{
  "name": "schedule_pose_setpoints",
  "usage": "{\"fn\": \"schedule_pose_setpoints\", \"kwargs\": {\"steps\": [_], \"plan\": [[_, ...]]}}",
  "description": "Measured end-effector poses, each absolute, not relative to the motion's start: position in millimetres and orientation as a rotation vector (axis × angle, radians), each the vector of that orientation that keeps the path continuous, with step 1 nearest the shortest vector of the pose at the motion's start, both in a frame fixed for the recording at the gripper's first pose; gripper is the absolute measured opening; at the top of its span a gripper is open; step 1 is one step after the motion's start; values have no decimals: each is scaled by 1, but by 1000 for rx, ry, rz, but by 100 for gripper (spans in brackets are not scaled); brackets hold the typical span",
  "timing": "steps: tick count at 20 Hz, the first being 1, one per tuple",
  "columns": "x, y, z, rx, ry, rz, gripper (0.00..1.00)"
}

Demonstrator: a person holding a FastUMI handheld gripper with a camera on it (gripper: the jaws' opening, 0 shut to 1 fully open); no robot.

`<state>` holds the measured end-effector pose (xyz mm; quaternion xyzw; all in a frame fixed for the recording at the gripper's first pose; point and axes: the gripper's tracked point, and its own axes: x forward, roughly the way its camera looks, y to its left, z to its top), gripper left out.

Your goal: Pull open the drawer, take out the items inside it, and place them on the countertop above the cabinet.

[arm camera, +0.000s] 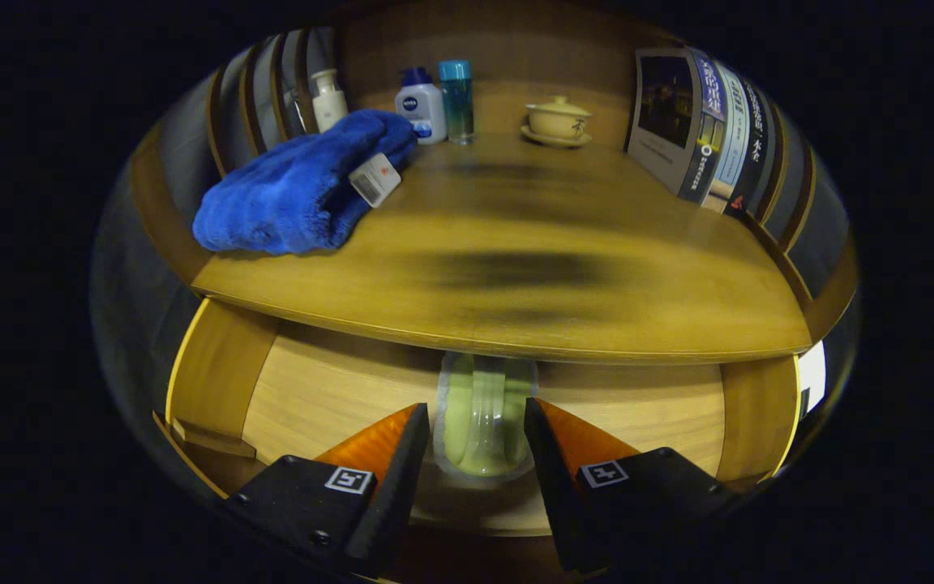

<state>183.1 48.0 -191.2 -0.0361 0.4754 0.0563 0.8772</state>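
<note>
— Drawer (313, 397) status?

— Pulled out below the desk (564, 300) edge, its wooden floor showing. A clear plastic bottle (485, 422) with pale green contents lies in it, long axis running 12 to 6 o'clock, away from the claw. One end sits under the desk lip; I cannot tell which end is the cap.

— And the claw (475, 442)?

— Spread, one finger at each side of the bottle, which lies between the tips. Whether the fingers touch it, I cannot tell.

— What is on the desk?

— A folded blue towel (297, 191) with a white tag at 10 o'clock. Beyond it, at 11 to 12 o'clock, a white pump bottle (327, 97), a white lotion bottle (422, 105) with a blue cap and a slim teal bottle (456, 101) stand upright near the back wall. A lidded cream teacup on a saucer (558, 122) sits at 1 o'clock, and books (710, 130) lean upright at 2 o'clock.
</note>
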Motion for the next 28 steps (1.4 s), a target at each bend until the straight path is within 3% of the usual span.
{"fn": "schedule_pose_setpoints", "kwargs": {"steps": [2, 8, 9, 28], "plan": [[186, 48, -203, -66, 1023, 114, 77], [198, 38, -201, -13, 997, 89, 26], [198, 38, -199, -10, 986, 97, 23], [152, 31, -130, 36, 797, 148, 22]]}}
